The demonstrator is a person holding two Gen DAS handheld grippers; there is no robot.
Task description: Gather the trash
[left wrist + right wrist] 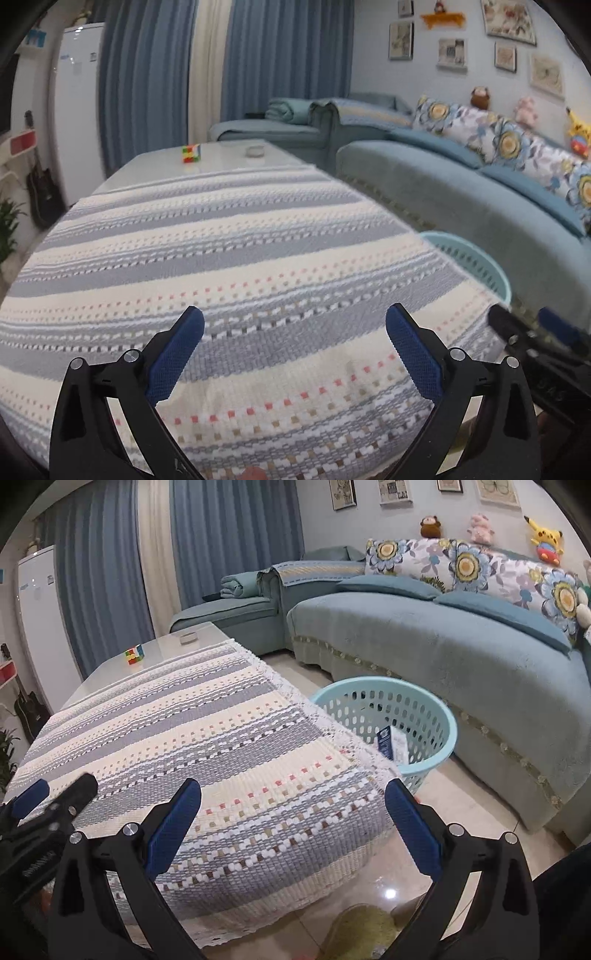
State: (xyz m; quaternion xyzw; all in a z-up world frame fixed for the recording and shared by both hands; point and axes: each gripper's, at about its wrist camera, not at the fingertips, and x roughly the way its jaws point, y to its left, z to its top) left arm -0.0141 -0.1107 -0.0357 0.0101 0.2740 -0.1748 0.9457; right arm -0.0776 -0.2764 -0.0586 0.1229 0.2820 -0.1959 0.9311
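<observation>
Left wrist view: left gripper (294, 325) hovering over the desk's striped blue-and-cream woven cloth (236, 258), jaws spread wide, gripping nothing; multicoloured puzzle cube (190, 153) sitting at the far end. Right wrist view: right gripper (293, 797) hanging past the cloth's corner, jaws released and empty; pale-blue perforated plastic basket (424, 705) standing on the floor beside the desk, containing a blue-and-white package (393, 746)
</observation>
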